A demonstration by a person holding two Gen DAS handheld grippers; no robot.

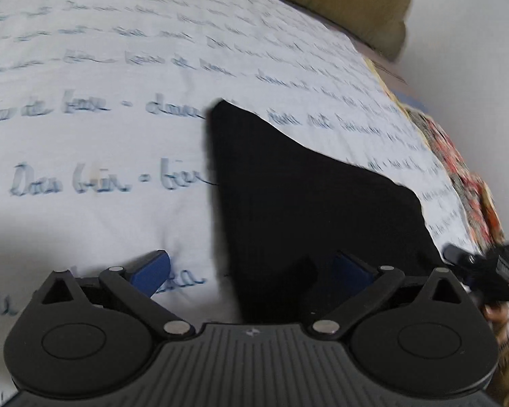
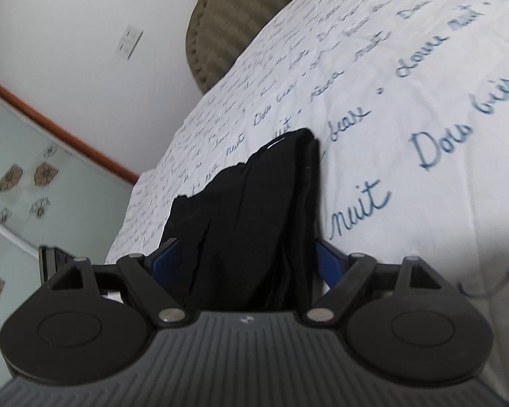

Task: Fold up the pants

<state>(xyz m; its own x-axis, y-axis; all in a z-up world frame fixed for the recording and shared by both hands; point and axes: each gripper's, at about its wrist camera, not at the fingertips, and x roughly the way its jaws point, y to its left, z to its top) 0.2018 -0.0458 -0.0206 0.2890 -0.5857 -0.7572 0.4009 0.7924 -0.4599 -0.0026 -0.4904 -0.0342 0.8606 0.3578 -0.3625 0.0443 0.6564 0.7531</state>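
Black folded pants (image 1: 308,196) lie on a white bedsheet (image 1: 101,101) printed with blue handwriting. My left gripper (image 1: 251,271) stands wide open low over the sheet. Its right blue pad (image 1: 351,271) is over the pants and its left pad (image 1: 152,271) over bare sheet, with the pants' left edge between them. In the right wrist view the pants (image 2: 254,210) run away from me as a narrow folded stack. My right gripper (image 2: 246,259) is open with the stack's near end between its blue pads (image 2: 168,257), which sit close beside the cloth without squeezing it.
An olive ribbed pillow (image 1: 339,0) (image 2: 234,17) lies at the head of the bed against a white wall. A red floral cover (image 1: 465,186) shows at the bed's right edge. A black piece of the other gripper (image 1: 485,271) shows at the right. Frosted flower-patterned glass (image 2: 34,186) stands left.
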